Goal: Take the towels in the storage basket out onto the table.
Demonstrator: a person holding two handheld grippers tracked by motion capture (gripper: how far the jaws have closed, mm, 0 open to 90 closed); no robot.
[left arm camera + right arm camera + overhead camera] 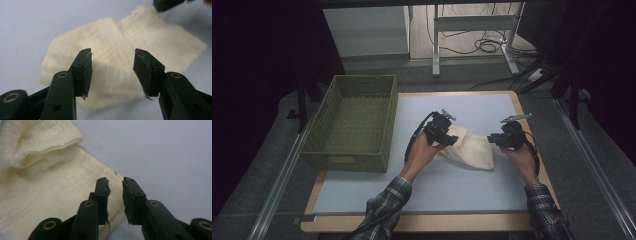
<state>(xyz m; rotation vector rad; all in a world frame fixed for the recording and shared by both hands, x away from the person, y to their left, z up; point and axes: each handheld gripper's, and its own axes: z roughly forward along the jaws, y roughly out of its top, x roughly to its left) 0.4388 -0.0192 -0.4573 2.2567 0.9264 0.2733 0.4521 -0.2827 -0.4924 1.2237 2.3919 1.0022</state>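
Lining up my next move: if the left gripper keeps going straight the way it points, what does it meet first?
Most likely the cream cloth: it lies directly beyond the left gripper, whose jaws stand open and empty. Depth unclear.

Left tool [112, 72] jaws apart and empty, right tool [115, 200] jaws slightly apart, both hands level

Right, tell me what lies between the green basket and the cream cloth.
In the high view, a bare strip of grey mat separates the basket from the cloth; the left claw hangs over the cloth's near end.
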